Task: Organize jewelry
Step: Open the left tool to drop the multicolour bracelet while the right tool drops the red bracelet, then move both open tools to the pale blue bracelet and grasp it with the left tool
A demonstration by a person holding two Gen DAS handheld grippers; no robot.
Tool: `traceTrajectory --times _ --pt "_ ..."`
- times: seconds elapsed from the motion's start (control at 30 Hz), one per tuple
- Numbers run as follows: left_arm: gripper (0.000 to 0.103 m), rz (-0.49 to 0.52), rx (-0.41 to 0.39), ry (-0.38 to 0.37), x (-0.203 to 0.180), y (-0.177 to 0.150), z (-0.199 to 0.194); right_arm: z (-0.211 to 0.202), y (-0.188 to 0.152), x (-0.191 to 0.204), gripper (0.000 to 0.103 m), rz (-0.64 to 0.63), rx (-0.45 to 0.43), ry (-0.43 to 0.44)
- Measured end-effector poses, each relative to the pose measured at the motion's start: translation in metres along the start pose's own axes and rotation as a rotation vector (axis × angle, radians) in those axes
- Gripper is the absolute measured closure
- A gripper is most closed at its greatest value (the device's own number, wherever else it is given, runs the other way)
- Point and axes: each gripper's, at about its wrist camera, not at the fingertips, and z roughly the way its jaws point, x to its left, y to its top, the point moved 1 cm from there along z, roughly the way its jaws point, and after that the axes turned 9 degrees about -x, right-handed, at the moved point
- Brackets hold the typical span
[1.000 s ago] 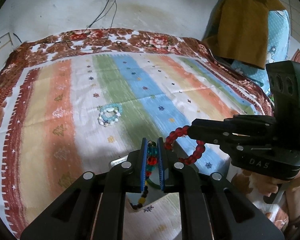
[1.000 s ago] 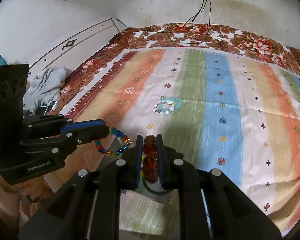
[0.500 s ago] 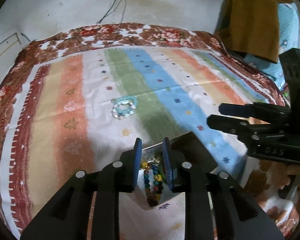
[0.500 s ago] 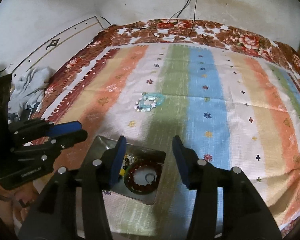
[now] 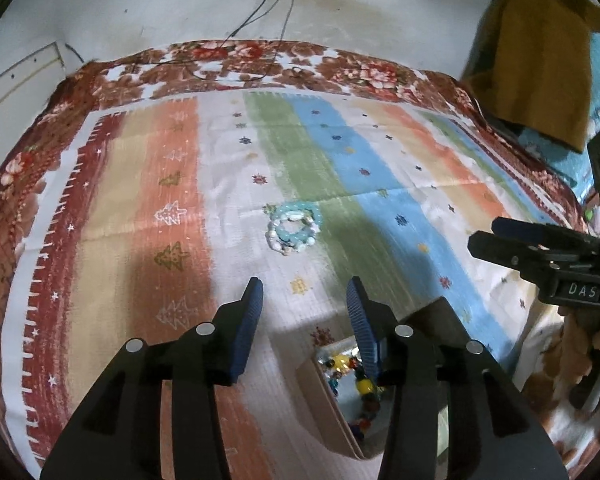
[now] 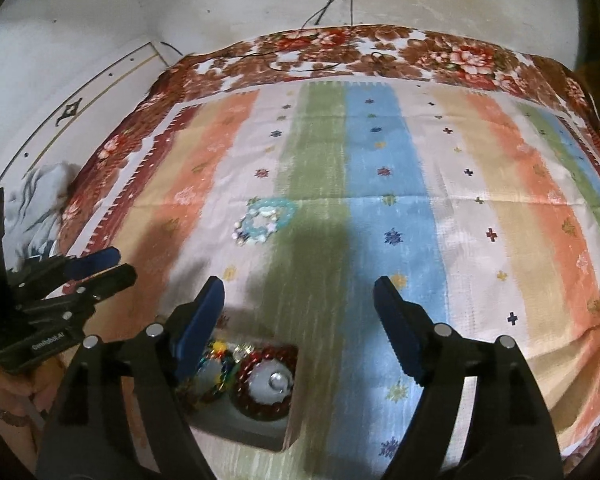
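Note:
A small open box [image 6: 290,412] sits at the near edge of the striped bedspread. In it lie a dark red bead bracelet [image 6: 260,376] and a multicoloured bead bracelet [image 6: 216,364], which also shows in the left wrist view [image 5: 360,392]. Pale blue and white bead bracelets [image 5: 294,229] lie in a small pile farther out on the cloth, and show in the right wrist view too [image 6: 264,222]. My left gripper [image 5: 304,300] is open and empty above the cloth left of the box. My right gripper [image 6: 298,300] is wide open and empty above the box.
The striped bedspread [image 6: 480,200] covers a bed with a floral border at the far side. Cables [image 5: 268,4] hang down the white wall behind. An ochre cloth [image 5: 540,60] hangs at the far right. Crumpled clothes [image 6: 40,196] lie left of the bed.
Both grippers opened and dropped their bracelets into the box, the left the multicoloured one, the right the red one. Both then opened wider and lifted back from the box.

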Motion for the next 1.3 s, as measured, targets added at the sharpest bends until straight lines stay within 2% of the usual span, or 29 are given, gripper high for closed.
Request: traceTrajectory --times 0.27,0.6,0.7,1.03,1.3 --pt "0.059 0.045 0.013 0.029 0.005 0.003 0.017 0.019 0.009 0.005 0.025 -0.035 0.012 -0.022" --pt "0.059 0.093 0.062 0.019 0.002 0.004 0.042 0.055 0.024 -0.003 0.024 -0.01 0.046 -0.019" --pt "0.059 0.09 0.076 0.011 0.004 0.006 0.051 0.064 0.028 -0.002 0.024 0.0 0.064 0.008" --pt "0.059 0.098 0.13 0.009 0.015 0.01 0.086 0.099 0.037 -0.009 0.024 0.023 0.116 0.007" --pt "0.059 0.081 0.137 -0.005 0.02 0.018 0.108 0.121 0.041 -0.016 0.018 0.045 0.151 0.009"
